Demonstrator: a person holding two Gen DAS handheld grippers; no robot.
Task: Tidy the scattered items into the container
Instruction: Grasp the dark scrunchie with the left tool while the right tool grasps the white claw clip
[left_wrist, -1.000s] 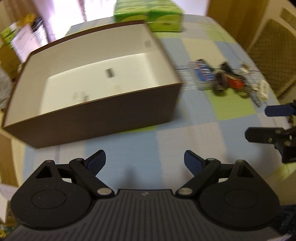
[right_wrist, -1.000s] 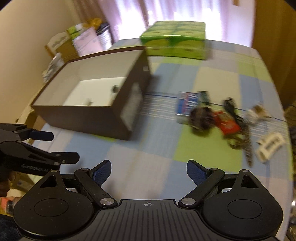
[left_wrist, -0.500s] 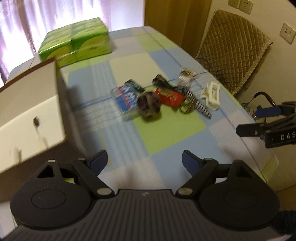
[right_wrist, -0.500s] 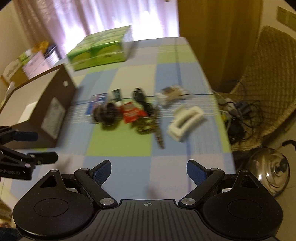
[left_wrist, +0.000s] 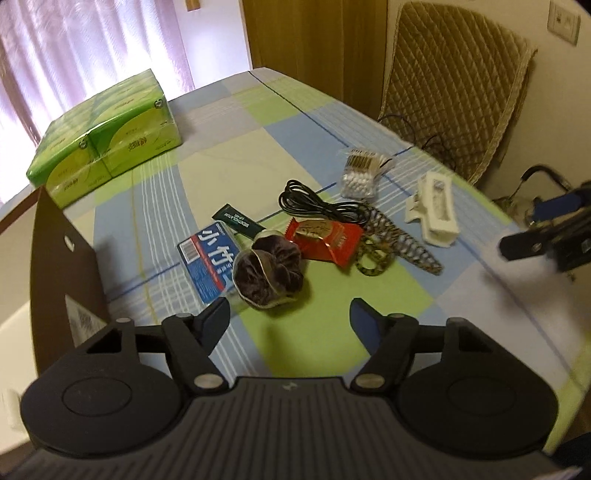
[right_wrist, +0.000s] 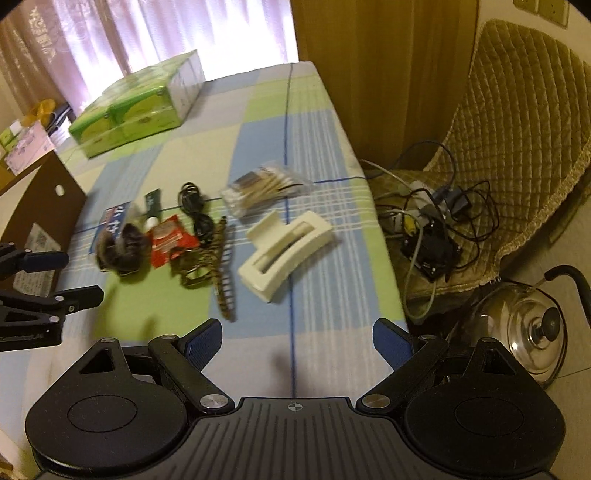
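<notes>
- We are at the start of a pick: nothing is gripped, and every loose item still lies on the checked tablecloth (left_wrist: 369, 122), outside the brown box (left_wrist: 62, 266) at the left edge.
- Our left gripper (left_wrist: 290, 317) hovers with its jaws spread wide and empty, just short of the dark scrunchie (left_wrist: 269, 272).
- Our right gripper (right_wrist: 297, 338) is likewise wide open and holds nothing; the white hair clip (right_wrist: 284, 253) lies ahead of it.
- We judge the next move to be lowering the left jaws around the scrunchie and closing, then carrying it left into the box.
- The scrunchie is soft, crumpled velvet; it overlaps the blue packet (left_wrist: 205, 258) and touches the red wrapper (left_wrist: 325, 240), so a careless squeeze could drag those along.
- Near them lie a black cable (left_wrist: 314, 206), patterned scissors (left_wrist: 391, 243) and a bag of cotton swabs (left_wrist: 362, 173).
</notes>
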